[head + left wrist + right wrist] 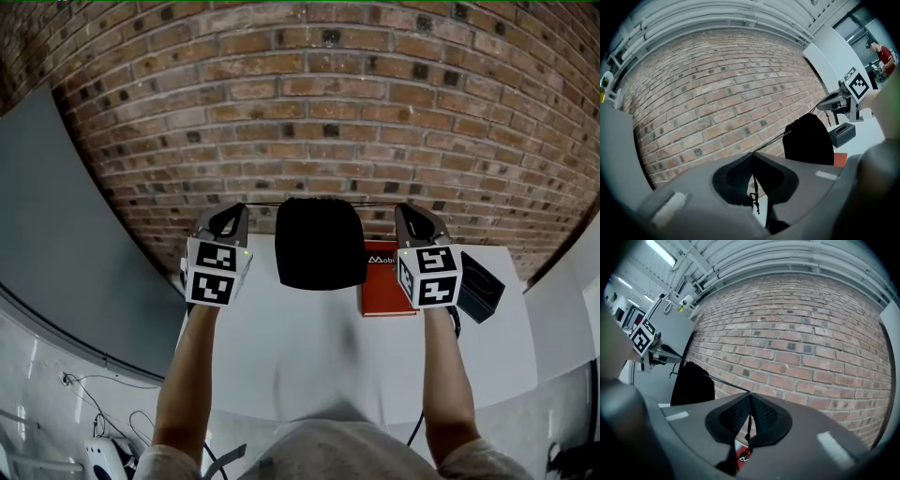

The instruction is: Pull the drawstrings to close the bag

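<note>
Head view: you are cinching the black fabric bag (321, 242).
Left gripper (240, 208) and right gripper (403, 210) are pinching its thin black cords (264, 203) taut, closing its mouth.

White table (309, 356) – flat top, rear edge set against a brick wall (309, 103). Directly on it: a red flat book-like item (380, 286) right of centre, and a dark box (480, 286) just beside it, further right. A black bag (321, 242) stands upright at rear centre – base contact with the top cannot be confirmed.
</note>
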### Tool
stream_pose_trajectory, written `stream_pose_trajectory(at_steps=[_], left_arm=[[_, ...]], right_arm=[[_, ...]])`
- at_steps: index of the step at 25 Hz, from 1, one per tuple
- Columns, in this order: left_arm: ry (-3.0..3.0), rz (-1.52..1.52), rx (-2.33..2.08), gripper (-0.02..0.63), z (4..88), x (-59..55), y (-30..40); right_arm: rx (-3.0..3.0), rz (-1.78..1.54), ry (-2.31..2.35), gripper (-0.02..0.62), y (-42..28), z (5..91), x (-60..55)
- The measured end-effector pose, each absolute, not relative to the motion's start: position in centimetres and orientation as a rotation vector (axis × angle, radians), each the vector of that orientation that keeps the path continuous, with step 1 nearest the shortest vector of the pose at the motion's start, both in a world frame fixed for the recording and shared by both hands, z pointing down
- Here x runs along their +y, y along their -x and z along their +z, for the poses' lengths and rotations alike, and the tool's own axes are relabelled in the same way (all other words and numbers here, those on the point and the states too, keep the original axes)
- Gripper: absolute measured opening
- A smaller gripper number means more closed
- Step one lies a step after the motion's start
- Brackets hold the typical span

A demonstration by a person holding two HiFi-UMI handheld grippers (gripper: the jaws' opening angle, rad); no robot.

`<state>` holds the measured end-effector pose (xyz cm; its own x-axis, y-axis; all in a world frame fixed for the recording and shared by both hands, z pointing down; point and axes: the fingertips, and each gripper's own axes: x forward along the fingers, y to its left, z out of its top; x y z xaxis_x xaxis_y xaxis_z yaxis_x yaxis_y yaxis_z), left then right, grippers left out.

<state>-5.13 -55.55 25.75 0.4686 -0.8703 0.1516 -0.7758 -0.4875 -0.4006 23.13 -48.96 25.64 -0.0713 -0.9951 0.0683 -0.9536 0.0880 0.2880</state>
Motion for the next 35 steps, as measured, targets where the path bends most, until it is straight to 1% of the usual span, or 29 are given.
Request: stream_pose_trajectory(at_steps=[13, 35], left_arm=[[2.463, -0.472, 1.442, 0.006, 26.2, -55.5, 5.5], [2.450, -0.510, 1.446, 0.006, 27.0, -55.0, 5.7]], right_arm=[[-2.165, -0.165, -2.011, 0.008, -24.8, 25.8, -48.8], [-2.158, -0.194, -1.993, 0.008, -24.6, 25.8, -48.3]])
